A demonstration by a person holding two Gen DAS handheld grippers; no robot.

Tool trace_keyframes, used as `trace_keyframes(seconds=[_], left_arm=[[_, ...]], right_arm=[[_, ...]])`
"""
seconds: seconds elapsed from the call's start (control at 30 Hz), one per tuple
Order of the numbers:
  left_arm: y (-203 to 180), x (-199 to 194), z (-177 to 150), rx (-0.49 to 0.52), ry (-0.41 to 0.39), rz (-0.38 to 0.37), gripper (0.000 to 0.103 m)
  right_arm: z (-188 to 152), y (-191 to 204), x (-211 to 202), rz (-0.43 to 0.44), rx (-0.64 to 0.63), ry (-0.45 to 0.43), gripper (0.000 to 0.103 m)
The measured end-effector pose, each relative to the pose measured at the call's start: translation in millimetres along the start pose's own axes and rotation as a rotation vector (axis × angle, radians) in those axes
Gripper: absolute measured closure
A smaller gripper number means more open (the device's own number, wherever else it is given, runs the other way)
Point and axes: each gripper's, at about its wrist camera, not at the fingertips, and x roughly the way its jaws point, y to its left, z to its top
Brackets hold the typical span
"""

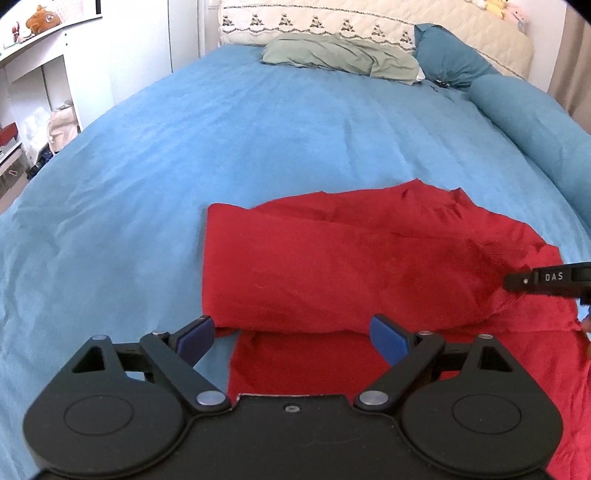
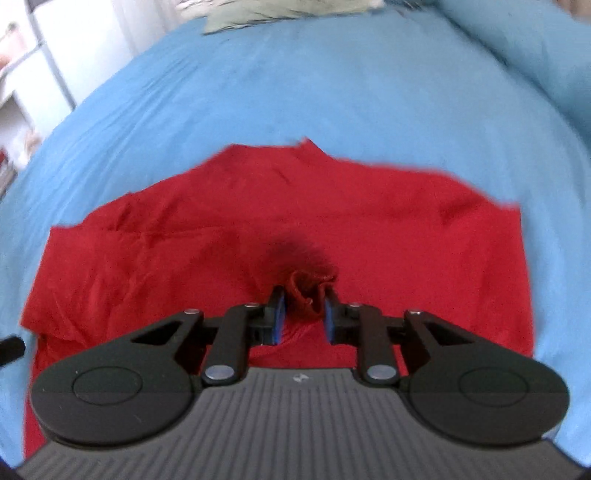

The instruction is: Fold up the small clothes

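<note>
Both hand-held black two-finger grippers are working over the bed: the left gripper point(image 1: 291, 336) is hovering with its blue-padded jaws spread wide and holding nothing, just above the near edge of the garment, while the right gripper point(image 2: 303, 314) is pinching a bunched fold of red cloth between its narrow-set blue pads. Under them, the wide blue bedspread point(image 1: 221, 140) is covering the whole bed, and a cream quilted headboard cover point(image 1: 369, 22) is running along the far edge. A long blue bolster point(image 1: 535, 125) is lying along the right edge. A rumpled sage-green pillow point(image 1: 340, 57) is resting at the far edge. The red fabric garment point(image 1: 332, 266) point(image 2: 369, 221) is lying partly folded near the bed's near edge.
</note>
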Motion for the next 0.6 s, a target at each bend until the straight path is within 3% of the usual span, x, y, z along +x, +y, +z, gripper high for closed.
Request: trace_keyframes(seconds=[0.07, 0.13, 0.2, 0.3, 0.47, 0.6], left_arm=[[-0.8, 2.0, -1.5, 0.0, 0.006, -0.003, 0.01], [-2.2, 4.0, -3.4, 0.001, 0.012, -0.007, 0.009], [-4.6, 5.9, -4.5, 0.01, 0.02, -0.005, 0.01], [-7.8, 6.8, -5.7, 0.015, 0.021, -0.001, 0.01], [-7.2, 8.6, -5.0, 0.003, 0.022, 0.0, 0.009], [-4.2, 9.7, -3.1, -0.005, 0.021, 0.003, 0.009]], right_arm=[[-4.5, -13.8, 3.9, 0.035, 0.066, 0.01, 0.056], [-8.8, -24.4, 3.4, 0.088, 0.132, 0.006, 0.028], [-13.7, -30.3, 1.0, 0.141, 0.19, -0.007, 0.014], [-15.0, -30.8, 3.2, 0.173, 0.23, 0.006, 0.012], [-5.3, -31.0, 14.3, 0.125, 0.304, 0.04, 0.017], [6.3, -36.7, 23.2, 0.068, 0.372, 0.079, 0.045]])
